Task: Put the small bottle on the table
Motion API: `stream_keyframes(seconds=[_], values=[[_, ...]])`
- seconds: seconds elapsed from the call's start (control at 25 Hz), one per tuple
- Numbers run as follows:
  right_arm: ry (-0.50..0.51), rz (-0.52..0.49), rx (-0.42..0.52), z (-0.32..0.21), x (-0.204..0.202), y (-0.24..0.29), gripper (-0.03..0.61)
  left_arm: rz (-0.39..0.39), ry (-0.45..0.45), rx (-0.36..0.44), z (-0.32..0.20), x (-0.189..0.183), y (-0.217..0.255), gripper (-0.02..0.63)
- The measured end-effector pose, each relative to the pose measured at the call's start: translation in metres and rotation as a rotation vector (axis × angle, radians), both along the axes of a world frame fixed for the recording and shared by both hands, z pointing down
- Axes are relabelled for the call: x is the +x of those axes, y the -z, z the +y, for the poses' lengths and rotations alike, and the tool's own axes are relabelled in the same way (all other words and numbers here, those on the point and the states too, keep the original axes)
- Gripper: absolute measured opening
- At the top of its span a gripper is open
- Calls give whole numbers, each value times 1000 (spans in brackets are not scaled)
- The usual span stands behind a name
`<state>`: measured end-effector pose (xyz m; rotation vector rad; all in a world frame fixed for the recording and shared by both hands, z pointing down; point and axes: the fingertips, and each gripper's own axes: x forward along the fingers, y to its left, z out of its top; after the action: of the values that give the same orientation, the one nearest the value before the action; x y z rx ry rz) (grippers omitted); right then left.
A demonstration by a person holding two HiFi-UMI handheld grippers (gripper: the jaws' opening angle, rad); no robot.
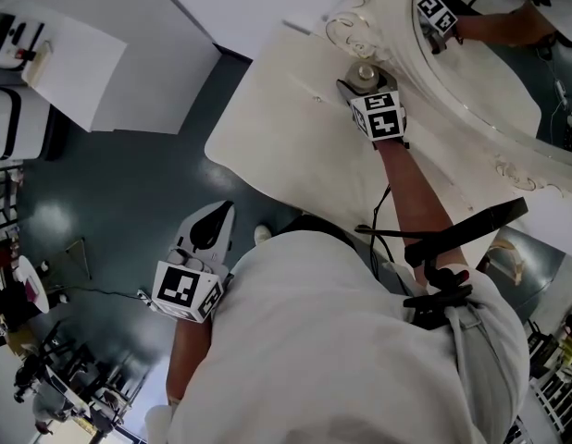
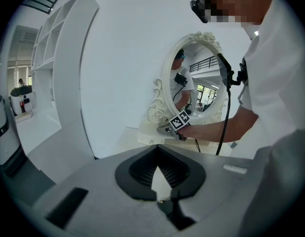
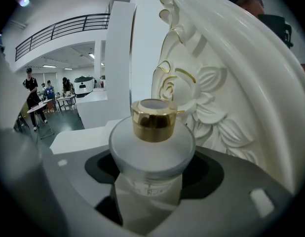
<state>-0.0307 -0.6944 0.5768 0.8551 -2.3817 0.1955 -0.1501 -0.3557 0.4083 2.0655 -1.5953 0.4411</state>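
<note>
The small bottle (image 3: 152,149) is frosted white with a gold cap and stands upright between the jaws of my right gripper (image 3: 151,181), which is shut on its body. In the head view this gripper (image 1: 364,85) is over the far edge of the white table (image 1: 267,109), close against the base of the ornate mirror, with the bottle (image 1: 365,70) showing at its tips. My left gripper (image 1: 219,213) hangs low at my left side over the floor, away from the table. Its black pads (image 2: 142,169) meet at the tips with nothing between them.
An oval mirror with a carved white frame (image 1: 471,100) stands on the table's far side and rises right beside the bottle (image 3: 216,88). White shelving (image 1: 129,54) stands to the left. The dark floor (image 1: 110,202) lies between it and the table.
</note>
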Motion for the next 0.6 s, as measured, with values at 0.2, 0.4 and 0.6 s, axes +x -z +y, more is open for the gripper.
stream_keyframes(seconds=[0.2,0.4,0.6], values=[[-8,14,-6,-1,-1,-3,342,2,2,-1,4,-2,0,3],[-6,21,-4,-1,-2,-2,349,8,-2,2,11,-6,0,3],[-31,10,-1,1,3,2,385,11,-11,13,22,-13,1,3]])
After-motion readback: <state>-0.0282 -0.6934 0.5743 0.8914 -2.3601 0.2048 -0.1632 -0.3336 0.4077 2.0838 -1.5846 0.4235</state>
